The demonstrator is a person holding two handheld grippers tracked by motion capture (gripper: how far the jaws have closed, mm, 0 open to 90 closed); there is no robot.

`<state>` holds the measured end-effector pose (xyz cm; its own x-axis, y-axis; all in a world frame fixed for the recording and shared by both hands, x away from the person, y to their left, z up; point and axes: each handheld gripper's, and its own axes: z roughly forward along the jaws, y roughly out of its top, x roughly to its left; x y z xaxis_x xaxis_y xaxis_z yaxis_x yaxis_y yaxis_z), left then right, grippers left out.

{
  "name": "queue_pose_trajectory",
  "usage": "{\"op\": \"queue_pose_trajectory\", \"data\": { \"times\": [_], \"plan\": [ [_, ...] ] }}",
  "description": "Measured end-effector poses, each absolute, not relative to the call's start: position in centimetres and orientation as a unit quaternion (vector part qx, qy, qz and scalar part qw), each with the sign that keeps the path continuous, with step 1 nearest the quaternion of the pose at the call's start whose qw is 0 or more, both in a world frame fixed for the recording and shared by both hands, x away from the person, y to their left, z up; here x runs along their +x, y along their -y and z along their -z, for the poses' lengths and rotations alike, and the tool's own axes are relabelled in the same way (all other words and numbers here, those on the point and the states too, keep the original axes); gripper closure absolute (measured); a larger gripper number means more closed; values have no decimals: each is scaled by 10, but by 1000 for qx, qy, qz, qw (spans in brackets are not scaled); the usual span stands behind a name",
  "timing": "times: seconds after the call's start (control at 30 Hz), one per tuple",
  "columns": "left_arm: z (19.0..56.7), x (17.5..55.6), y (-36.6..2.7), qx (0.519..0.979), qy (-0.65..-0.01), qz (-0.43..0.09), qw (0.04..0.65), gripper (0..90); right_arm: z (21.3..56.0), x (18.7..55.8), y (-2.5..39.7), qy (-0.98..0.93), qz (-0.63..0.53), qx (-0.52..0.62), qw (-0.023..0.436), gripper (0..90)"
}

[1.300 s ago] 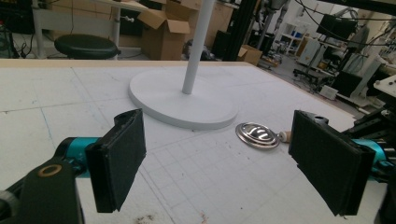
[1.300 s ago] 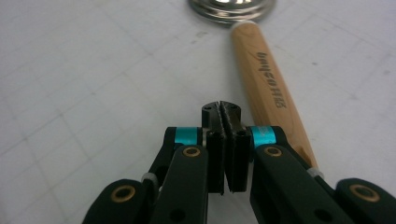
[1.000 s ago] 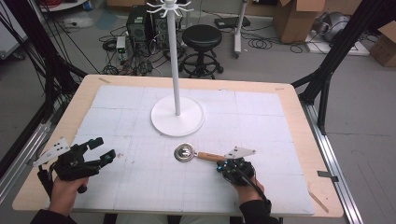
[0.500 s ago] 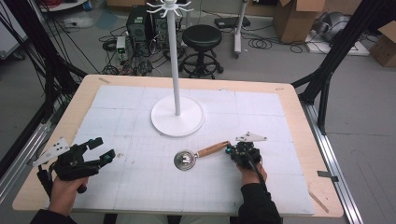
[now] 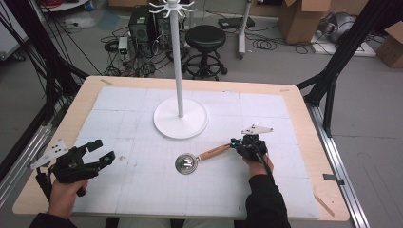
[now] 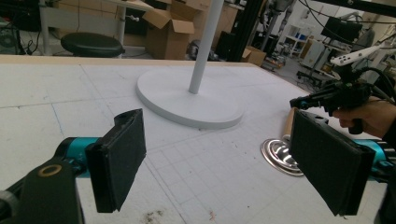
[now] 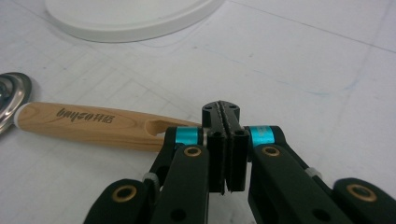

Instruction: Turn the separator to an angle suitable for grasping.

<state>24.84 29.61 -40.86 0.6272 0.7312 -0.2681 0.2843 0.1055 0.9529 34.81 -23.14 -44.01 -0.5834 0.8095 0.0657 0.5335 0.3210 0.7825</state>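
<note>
- The round steel strainer with a pale wooden handle (image 5: pixel 204 157) lies flat near the middle of the white gridded surface (image 5: pixel 142 185), its long axis running from the bowl at lower left up to the handle end at right.
- The right tongs (image 5: pixel 236 142) sit at that handle end; in the right gripper view their jaws are pressed together, with the handle (image 7: pixel 93 125) just to their left. Whether they pinch its very tip I cannot tell.
- The left tongs (image 5: pixel 103 153) hang spread wide and empty, well apart from the strainer at the surface's left side, so the right hand is much the nearer.
- The tall white hook stand on a round base (image 5: pixel 180 116) rises just beyond the strainer, toward the far edge.
- I'd judge any lift toward that stand falls to the right hand.
- Around the surface: a black stool (image 5: pixel 205 38), cardboard boxes, cables on a grey floor.
</note>
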Motion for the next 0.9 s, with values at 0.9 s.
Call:
{"op": "queue_pose_trajectory", "data": {
  "times": [0.9],
  "plan": [
    [408, 248, -297, 646, -393, -177, 629, 194, 444, 329, 130, -836, -429, 336, 66, 895]
  ]
}}
